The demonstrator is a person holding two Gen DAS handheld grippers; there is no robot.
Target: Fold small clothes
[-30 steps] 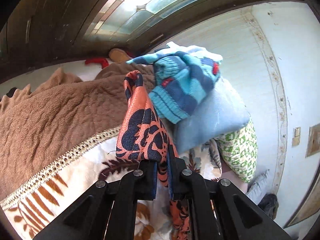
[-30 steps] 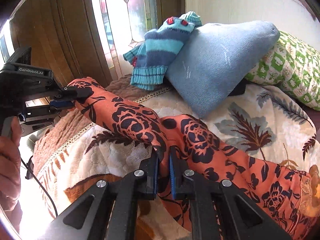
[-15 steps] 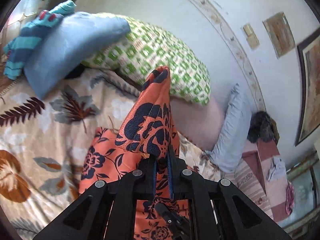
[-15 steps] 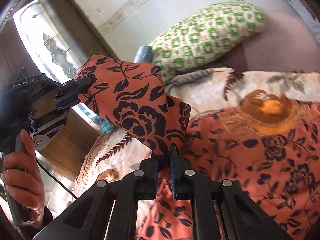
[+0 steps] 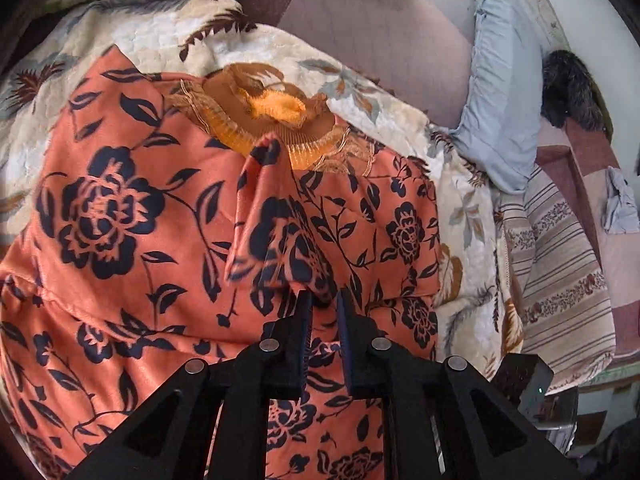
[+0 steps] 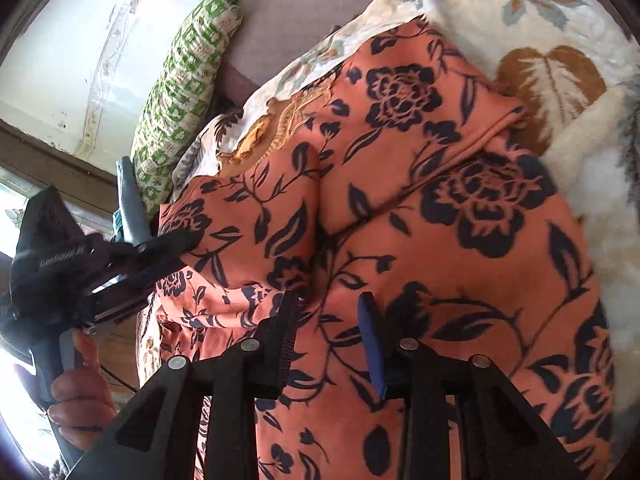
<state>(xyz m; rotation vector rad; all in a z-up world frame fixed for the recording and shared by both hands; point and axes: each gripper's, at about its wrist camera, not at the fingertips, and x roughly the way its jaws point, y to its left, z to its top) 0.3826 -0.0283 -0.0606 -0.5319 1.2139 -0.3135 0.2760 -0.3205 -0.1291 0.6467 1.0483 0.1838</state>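
An orange garment with dark blue flowers [image 5: 120, 216] lies spread on the leaf-print blanket [image 5: 168, 36], its gold-trimmed neckline [image 5: 276, 120] at the far side. My left gripper [image 5: 322, 300] is just above it; a fold of the sleeve [image 5: 272, 216] stands up between its slightly parted jaws. My right gripper [image 6: 328, 312] is open above the same garment [image 6: 480, 208], holding nothing. The left gripper [image 6: 172, 240] also shows at the left of the right wrist view, its fingers at the folded sleeve edge.
A green patterned pillow [image 6: 180, 80] lies against the white wall. A pale blue pillow [image 5: 500, 92] and a striped cloth [image 5: 560, 272] lie at the bed's right side. A dark furry object [image 5: 568, 84] sits behind them.
Both grippers have swung the sleeve over and down onto the body of the garment. The right gripper has opened and let go; the left jaws have loosened.
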